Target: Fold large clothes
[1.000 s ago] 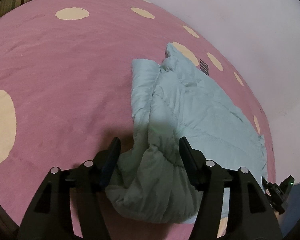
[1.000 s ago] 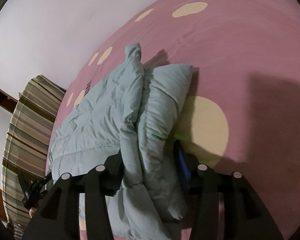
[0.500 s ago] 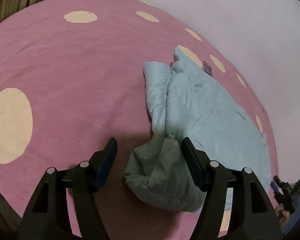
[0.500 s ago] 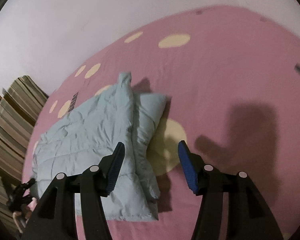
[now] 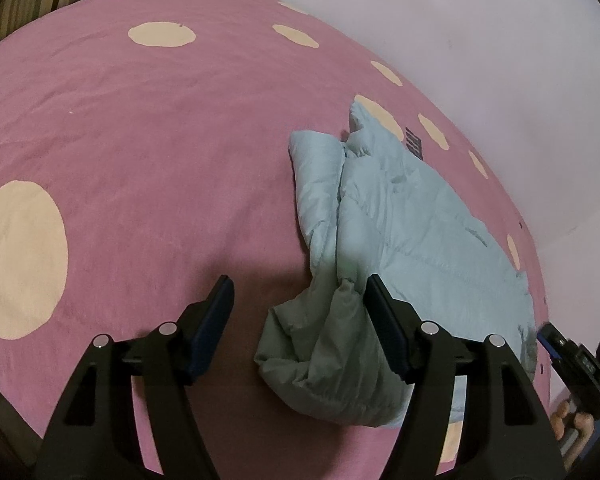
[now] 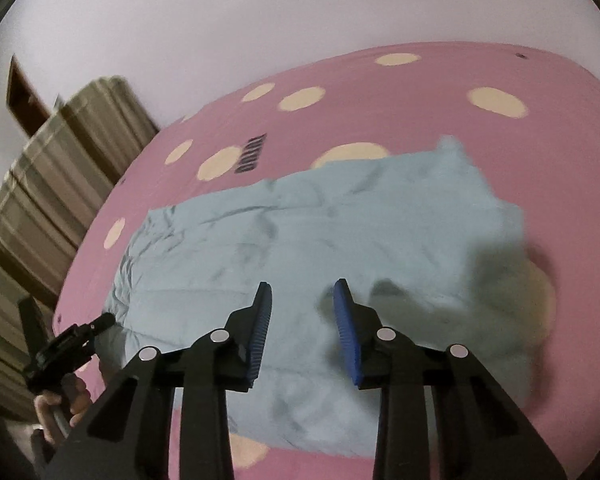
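Observation:
A pale blue puffy garment (image 5: 404,232) lies partly folded on a pink bedspread with cream dots (image 5: 140,152). Its near end is bunched up in a loose heap in front of my left gripper (image 5: 298,288), which is open and empty just above the heap. In the right wrist view the garment (image 6: 340,232) lies spread flat across the bed, and my right gripper (image 6: 302,294) is open and empty above its near part. The other gripper shows at the edge of each view (image 5: 568,360) (image 6: 64,348).
A white wall (image 6: 260,20) runs along the far side of the bed. A striped brown and cream cover (image 6: 60,168) lies at the bed's end. A small dark label (image 6: 252,154) sits on the bedspread beyond the garment.
Both grippers let go of the garment's folded edge and pulled back. The right gripper has swung round to face across the garment and its jaws stand closer together than half a second ago.

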`<state>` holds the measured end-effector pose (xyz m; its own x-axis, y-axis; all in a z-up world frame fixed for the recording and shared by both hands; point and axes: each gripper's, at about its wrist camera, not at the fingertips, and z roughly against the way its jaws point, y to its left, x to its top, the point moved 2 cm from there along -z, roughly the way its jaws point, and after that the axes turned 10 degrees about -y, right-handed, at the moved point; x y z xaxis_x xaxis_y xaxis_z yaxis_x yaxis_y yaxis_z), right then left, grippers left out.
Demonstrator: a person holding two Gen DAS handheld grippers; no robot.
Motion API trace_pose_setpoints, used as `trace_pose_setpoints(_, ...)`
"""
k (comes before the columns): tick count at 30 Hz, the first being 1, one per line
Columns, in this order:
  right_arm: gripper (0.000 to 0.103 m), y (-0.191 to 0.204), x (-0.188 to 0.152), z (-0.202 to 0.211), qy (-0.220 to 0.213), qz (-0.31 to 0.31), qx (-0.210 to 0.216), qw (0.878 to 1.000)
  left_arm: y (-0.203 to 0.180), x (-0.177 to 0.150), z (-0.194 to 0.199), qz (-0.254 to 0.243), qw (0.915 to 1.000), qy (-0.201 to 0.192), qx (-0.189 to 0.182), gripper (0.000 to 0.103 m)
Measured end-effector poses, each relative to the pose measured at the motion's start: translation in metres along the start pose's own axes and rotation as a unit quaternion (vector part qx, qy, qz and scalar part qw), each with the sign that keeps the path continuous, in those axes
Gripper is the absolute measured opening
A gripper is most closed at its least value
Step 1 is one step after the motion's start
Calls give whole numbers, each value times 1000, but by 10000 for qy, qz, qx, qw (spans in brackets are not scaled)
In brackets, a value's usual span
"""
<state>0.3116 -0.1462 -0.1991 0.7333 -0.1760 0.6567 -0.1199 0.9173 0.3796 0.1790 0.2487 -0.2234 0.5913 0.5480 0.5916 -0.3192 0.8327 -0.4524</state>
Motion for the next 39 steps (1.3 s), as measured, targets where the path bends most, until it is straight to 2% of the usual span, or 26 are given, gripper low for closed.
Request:
trace_pose_setpoints(6,33,37,-8,-48,284,318,-121,9990,-2,4,-4,-9,10000,40,-28,67)
trace_pose_setpoints(12,33,41,-32,-82,539,633,-443,9956,-12,11,-16,-125,9996,166,-165,69)
trace_pose_setpoints(20,32,44,-36,-85,527,766,-543,9942,-26,16,-43,-229,9981,494,-305,69)
trace_pose_setpoints(25,32,45,-36,-85,483,802,-557,9940,-23,19,-57,-34,9963,707,-493,71)
trace_pose_setpoints(26,32,46,-36,-85,486,802,-559,9940,-23,21,-61,20,9958,723,-561,70)
trace_pose_setpoints(27,32,46,-36,-85,481,814,-562,9939,-23,21,-63,44,9954,729,-614,59)
trace_pose_setpoints(28,32,46,-36,-85,478,821,-570,9938,-23,21,-67,80,9940,804,-735,55)
trace_pose_setpoints(30,32,47,-37,-86,472,835,-584,9937,-24,19,-75,198,9907,972,-930,39)
trace_pose_setpoints(31,32,47,-37,-86,468,848,-592,9935,-25,18,-77,216,9899,1012,-968,36)
trace_pose_setpoints(33,32,48,-38,-86,465,876,-607,9932,-30,19,-75,143,9903,969,-985,25)
trace_pose_setpoints(36,32,49,-39,-87,460,917,-642,9926,-42,25,-64,-16,9918,785,-1009,16)
trace_pose_setpoints(39,32,51,-41,-89,448,991,-711,9915,-58,33,-45,-163,9922,560,-1100,14)
